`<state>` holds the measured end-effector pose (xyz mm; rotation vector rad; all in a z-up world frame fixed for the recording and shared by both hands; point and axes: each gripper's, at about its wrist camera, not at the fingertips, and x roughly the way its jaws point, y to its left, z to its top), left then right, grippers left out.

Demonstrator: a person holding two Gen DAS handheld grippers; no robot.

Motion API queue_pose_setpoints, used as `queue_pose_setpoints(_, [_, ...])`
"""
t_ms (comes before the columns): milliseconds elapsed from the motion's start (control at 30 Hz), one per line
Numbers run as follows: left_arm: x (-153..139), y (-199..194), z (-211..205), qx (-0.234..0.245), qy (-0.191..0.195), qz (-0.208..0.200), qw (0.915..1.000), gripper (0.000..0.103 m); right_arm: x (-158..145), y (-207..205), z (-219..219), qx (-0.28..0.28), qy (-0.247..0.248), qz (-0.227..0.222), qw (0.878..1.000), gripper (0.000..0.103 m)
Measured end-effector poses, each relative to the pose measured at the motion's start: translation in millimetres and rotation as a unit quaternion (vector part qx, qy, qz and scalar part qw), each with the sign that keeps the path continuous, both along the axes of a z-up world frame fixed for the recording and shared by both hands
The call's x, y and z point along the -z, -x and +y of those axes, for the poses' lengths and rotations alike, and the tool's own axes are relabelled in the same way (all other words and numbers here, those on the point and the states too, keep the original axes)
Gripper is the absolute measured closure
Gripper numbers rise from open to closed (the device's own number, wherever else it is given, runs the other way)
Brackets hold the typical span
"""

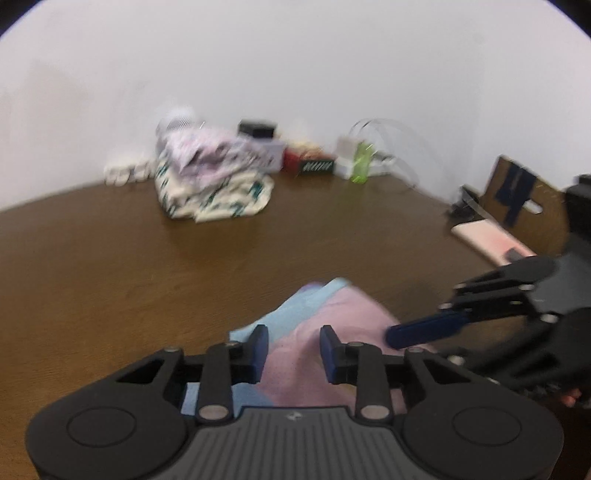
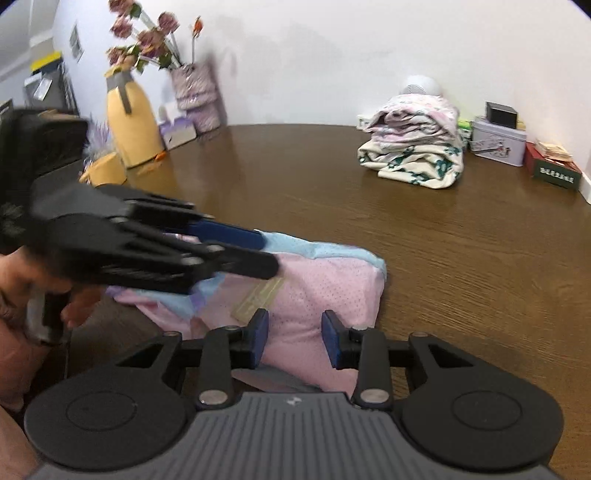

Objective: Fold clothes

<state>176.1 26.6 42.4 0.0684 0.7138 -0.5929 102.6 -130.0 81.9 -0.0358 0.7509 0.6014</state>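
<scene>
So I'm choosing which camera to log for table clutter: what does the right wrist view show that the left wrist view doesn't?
Only the right wrist view shows the yellow jug, the flowers in a vase and the small purple box at the table's left end.

Only the left wrist view shows the green bottle, the pink slab and the brown board at the right edge.

Both show the pink and blue garment, the folded stack, the brown table, the white wall and both hand-held grippers.

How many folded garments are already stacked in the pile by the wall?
2 that I can make out: a cream garment with green print at the bottom, a pink-and-white floral garment on top. More layers may be hidden inside the stack; blur limits certainty.
</scene>
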Motion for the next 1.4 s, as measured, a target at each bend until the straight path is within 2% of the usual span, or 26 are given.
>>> queue_pose_setpoints(100, [10,-6,5,-0.009,0.007,0.018,0.9998,0.072,6,0,2,-0.010,0.005,-0.002,1.000,0.070])
queue_pose_setpoints(167, [9,-5,11,-0.015,0.013,0.018,0.9996,0.074,8,1,2,-0.017,0.006,-0.006,1.000,0.070])
queue_pose_setpoints(233, [3,1,14,-0.021,0.016,0.006,0.9996,0.075,9,1,1,-0.021,0.000,-0.007,1.000,0.070])
queue_pose_setpoints(333, [-13,24,15,-0.001,0.033,-0.020,0.9992,0.075,2,1,-13,-0.022,-0.039,-0.006,0.999,0.067])
queue_pose_setpoints(433, [-19,47,2,0.031,0.009,-0.036,0.9988,0.075,-11,4,-28,-0.012,-0.057,-0.022,0.998,0.064])
queue_pose_setpoints(500, [-15,54,-7,0.039,-0.017,-0.035,0.9985,0.075,-11,2,-33,-0.003,-0.048,-0.023,0.999,0.064])
queue_pose_setpoints(633, [1,57,-15,0.033,-0.052,-0.024,0.9978,0.076,4,-3,-37,-0.002,-0.057,0.012,0.998,0.064])
queue_pose_setpoints(1033, [7,63,-11,0.024,-0.061,-0.022,0.9976,0.073,20,-4,-32,-0.007,-0.053,0.025,0.998,0.062])
queue_pose_setpoints(1067, [4,64,-10,0.022,-0.060,-0.023,0.9977,0.072,19,-5,-34,-0.008,-0.058,0.027,0.998,0.060])
queue_pose_setpoints(1133, [-5,68,-5,0.015,-0.047,-0.034,0.9982,0.067,15,-8,-47,-0.002,-0.096,0.037,0.995,0.049])
queue_pose_setpoints(1200, [-14,70,-3,0.009,-0.034,-0.050,0.9981,0.068,12,-12,-64,0.018,-0.131,0.044,0.990,0.044])
queue_pose_setpoints(1267, [-19,68,-7,0.013,-0.036,-0.064,0.9972,0.072,14,-20,-80,0.038,-0.159,0.060,0.985,0.043])
queue_pose_setpoints(1367, [-20,61,-19,0.027,-0.052,-0.071,0.9957,0.088,24,-33,-91,0.044,-0.197,0.100,0.974,0.043])
queue_pose_setpoints(1400, [-17,59,-23,0.032,-0.058,-0.069,0.9954,0.088,27,-36,-91,0.044,-0.200,0.108,0.973,0.043])
